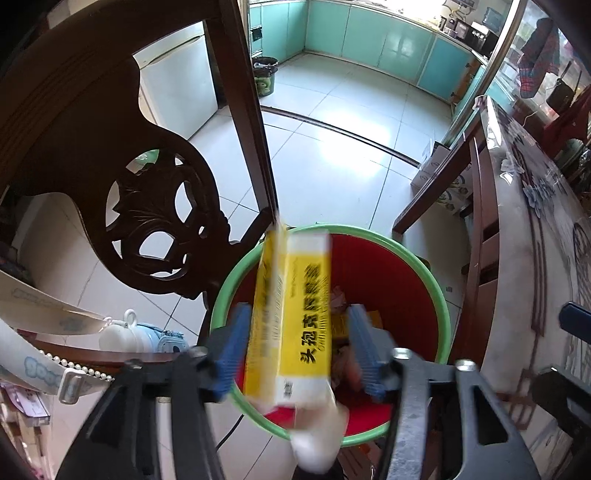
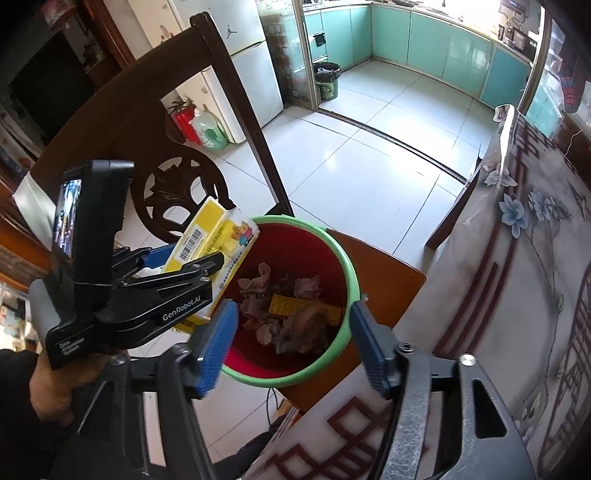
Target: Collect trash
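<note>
Trash already lies in the red bin with the green rim: crumpled brownish paper and a flat yellow packet sit at its bottom. The bin stands on an orange-brown stool, between a dark carved wooden chair and a table under a flowered plastic cloth. Pale glossy floor tiles run past a sliding-door track into a kitchen with teal cabinets, where a second, dark bin stands by the doorway. A white fridge stands behind the chair, with a red extinguisher and a green jug beside it.

A yellow and white box, printed with black Chinese characters, is above the bin's near-left rim, blurred in the left wrist view. It sits between the blue pads of the left gripper; the left pad is against its side, while a clear gap separates its other side from the right pad, so the fingers are spread and not pinching it. From the right wrist view the box tilts over the bin's left rim.

The right gripper hovers over the bin with fingers spread wide and nothing between them.
</note>
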Demonstrator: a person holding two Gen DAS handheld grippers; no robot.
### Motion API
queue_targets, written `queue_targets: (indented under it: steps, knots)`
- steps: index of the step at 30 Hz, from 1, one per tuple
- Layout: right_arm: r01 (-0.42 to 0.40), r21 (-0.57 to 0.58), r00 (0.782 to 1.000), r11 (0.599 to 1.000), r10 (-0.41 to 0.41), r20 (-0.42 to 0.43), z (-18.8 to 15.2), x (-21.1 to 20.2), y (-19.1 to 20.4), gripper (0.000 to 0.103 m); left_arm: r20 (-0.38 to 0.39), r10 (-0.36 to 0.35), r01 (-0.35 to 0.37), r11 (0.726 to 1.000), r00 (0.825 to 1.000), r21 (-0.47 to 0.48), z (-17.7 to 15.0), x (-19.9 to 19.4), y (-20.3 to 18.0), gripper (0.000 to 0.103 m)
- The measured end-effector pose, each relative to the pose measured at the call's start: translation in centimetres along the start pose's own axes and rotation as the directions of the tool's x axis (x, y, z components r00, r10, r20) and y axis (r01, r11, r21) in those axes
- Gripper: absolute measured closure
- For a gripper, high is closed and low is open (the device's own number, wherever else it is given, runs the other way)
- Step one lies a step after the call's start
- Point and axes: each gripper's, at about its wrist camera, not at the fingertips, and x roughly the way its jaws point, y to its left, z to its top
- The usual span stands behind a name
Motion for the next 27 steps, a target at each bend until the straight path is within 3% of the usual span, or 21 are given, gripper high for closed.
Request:
queue_targets:
  steps: [6,9,12,15,16,17,18,19,22,24,26,27]
  knots:
    - [0.048,0.013,0.998,0.999,-0.049,0.048,-1.3,-2.8,-1.3,0.022,0.079,-0.006,0.006,1.000,0.997,0.000,-0.4,-3.1,-1.5,0.038]
    - [0.079,0.029,0.990,0.996,-0.082,0.113,-2.4,-5.8,-2.6,0.020,0.127,-0.038,0.039,0.999,0.991,-0.002,-1.0,-6.3,-3.5,0.038]
    - [0.107,0.054,0.967,0.993,-0.117,0.228,-3.9,-9.9,-4.3,0.018,0.193,-0.085,0.085,0.996,0.978,0.008,-1.8,-10.0,-6.0,0.038]
    - [0.159,0.064,0.909,0.985,-0.172,0.379,-6.2,-15.0,-6.2,0.002,0.290,-0.129,0.124,0.992,0.948,0.034,-3.1,-14.5,-9.3,0.036]
    - [0.179,0.067,0.873,0.981,-0.190,0.450,-7.4,-17.2,-6.9,0.000,0.332,-0.147,0.142,0.989,0.932,0.040,-3.7,-16.0,-10.6,0.030]
    - [0.190,0.068,0.851,0.979,-0.199,0.485,-8.0,-18.4,-7.3,0.000,0.359,-0.157,0.152,0.987,0.920,0.043,-4.0,-17.1,-11.3,0.022]
    - [0.208,0.072,0.817,0.975,-0.214,0.536,-9.2,-20.2,-8.0,0.000,0.394,-0.169,0.164,0.985,0.903,0.046,-4.5,-18.2,-12.1,0.019]
    - [0.232,0.083,0.793,0.969,-0.238,0.560,-10.2,-21.7,-8.8,0.000,0.454,-0.180,0.179,0.983,0.873,0.045,-5.3,-20.0,-13.5,0.019]
    - [0.259,0.116,0.776,0.959,-0.278,0.565,-11.9,-24.0,-11.1,0.000,0.532,-0.178,0.183,0.982,0.828,0.044,-6.8,-23.1,-16.4,0.014]
    - [0.267,0.154,0.756,0.951,-0.306,0.579,-13.3,-25.4,-12.7,0.000,0.556,-0.170,0.168,0.984,0.814,0.057,-7.4,-24.7,-18.2,0.013]
    - [0.273,0.191,0.719,0.943,-0.332,0.611,-14.8,-26.7,-13.9,0.000,0.571,-0.179,0.164,0.983,0.801,0.079,-8.1,-26.1,-20.1,0.013]
    - [0.278,0.212,0.690,0.937,-0.348,0.635,-15.7,-27.6,-14.5,0.000,0.579,-0.197,0.174,0.980,0.791,0.096,-8.5,-27.0,-21.2,0.013]
